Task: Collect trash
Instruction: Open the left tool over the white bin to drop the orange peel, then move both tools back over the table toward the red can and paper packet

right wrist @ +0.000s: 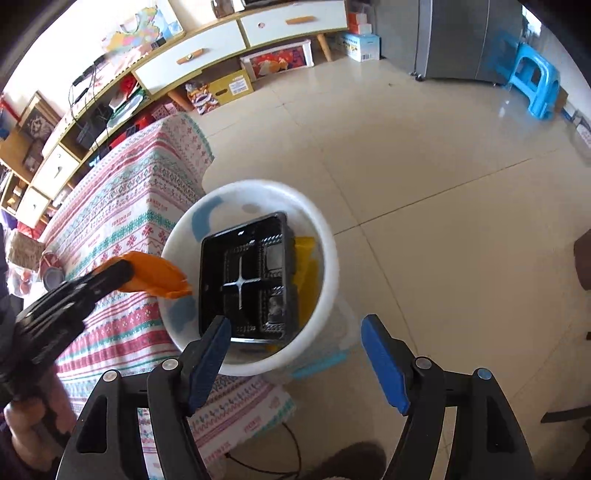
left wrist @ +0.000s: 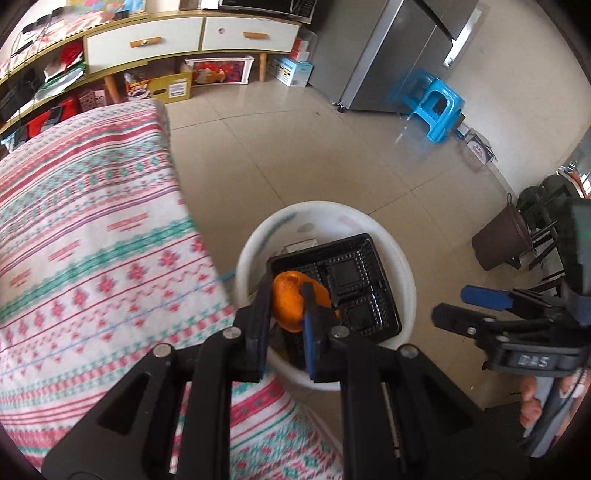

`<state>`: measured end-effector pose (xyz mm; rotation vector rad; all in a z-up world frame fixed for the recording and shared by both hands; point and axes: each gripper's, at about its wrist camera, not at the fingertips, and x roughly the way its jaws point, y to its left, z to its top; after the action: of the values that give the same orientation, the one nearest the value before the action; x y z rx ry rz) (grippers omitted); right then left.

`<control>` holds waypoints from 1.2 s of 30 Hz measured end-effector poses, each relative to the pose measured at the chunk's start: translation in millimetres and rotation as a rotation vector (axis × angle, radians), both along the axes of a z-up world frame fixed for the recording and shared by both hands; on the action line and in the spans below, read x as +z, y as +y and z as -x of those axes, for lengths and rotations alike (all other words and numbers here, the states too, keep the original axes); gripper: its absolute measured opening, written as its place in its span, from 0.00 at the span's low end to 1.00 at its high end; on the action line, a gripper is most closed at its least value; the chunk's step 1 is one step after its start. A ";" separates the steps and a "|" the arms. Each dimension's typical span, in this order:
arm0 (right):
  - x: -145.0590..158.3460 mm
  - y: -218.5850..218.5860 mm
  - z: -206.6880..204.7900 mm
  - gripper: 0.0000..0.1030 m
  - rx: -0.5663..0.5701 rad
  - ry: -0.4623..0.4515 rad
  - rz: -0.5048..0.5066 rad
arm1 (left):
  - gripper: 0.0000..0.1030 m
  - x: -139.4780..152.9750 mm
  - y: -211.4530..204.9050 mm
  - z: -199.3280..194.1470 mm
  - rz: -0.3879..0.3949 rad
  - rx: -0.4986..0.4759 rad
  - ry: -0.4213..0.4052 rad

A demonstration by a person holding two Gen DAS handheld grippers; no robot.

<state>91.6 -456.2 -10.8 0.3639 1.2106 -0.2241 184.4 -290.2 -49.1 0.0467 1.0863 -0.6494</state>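
My left gripper (left wrist: 286,295) is shut on an orange peel (left wrist: 290,301) and holds it over the rim of a white bin (left wrist: 400,258) that stands on the floor beside the table. In the bin lie a black plastic tray (left wrist: 354,273) and a yellow wrapper (right wrist: 308,269). In the right wrist view the left gripper (right wrist: 122,271) shows at the left with the peel (right wrist: 159,277) sticking out toward the bin (right wrist: 328,258). My right gripper (right wrist: 299,341) is open and empty above the bin's near edge, over the tray (right wrist: 247,277). It also shows at the right of the left wrist view (left wrist: 450,306).
A table with a red and green patterned cloth (left wrist: 92,258) stands left of the bin. A tape roll (right wrist: 51,269) lies on it. On the tiled floor are a blue stool (left wrist: 437,107), a brown pot (left wrist: 502,240), a steel fridge (left wrist: 399,55) and a low cabinet (left wrist: 184,33).
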 end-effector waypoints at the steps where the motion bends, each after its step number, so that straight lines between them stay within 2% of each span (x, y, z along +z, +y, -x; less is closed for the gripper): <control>1: 0.8 -1.6 0.1 0.73 -0.006 -0.002 0.005 | 0.22 -2.3 -1.3 -1.2 -0.007 0.000 0.008; 2: 0.9 -2.6 -0.1 0.74 -0.010 -0.003 0.009 | 0.27 -5.8 -3.0 -3.7 -0.019 0.001 0.024; 4: 1.2 -5.0 -0.2 0.74 -0.017 -0.002 0.006 | 0.51 -6.3 -0.2 -4.9 -0.025 0.023 0.030; 6: 2.7 -5.5 0.1 0.74 -0.022 -0.006 -0.004 | 0.57 -2.1 1.3 -3.5 -0.017 0.025 0.016; 9: 5.1 -1.9 -0.7 0.74 -0.014 -0.013 0.000 | 0.59 3.4 7.1 -2.0 -0.021 0.023 0.020; 13: 5.4 4.8 -3.9 0.74 0.000 -0.014 0.003 | 0.70 10.3 21.7 2.0 -0.020 0.031 0.017; 16: 6.0 9.8 -5.5 0.74 0.005 -0.016 0.007 | 0.75 16.3 34.7 6.7 -0.037 0.040 -0.002; 27: 10.7 38.8 -16.5 0.75 0.041 -0.028 0.026 | 0.80 32.2 101.5 11.2 -0.093 0.115 -0.023; 35: 15.2 79.0 -35.5 0.76 0.103 -0.041 0.034 | 0.83 40.6 164.7 6.8 -0.146 0.197 -0.022; 36: 15.8 86.7 -38.8 0.76 0.113 -0.042 0.036 | 0.89 41.3 175.4 5.8 -0.160 0.214 -0.019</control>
<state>130.5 -369.5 5.0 0.2663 1.1806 -0.1398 178.6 -114.8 -7.8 0.0733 1.1051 -0.3688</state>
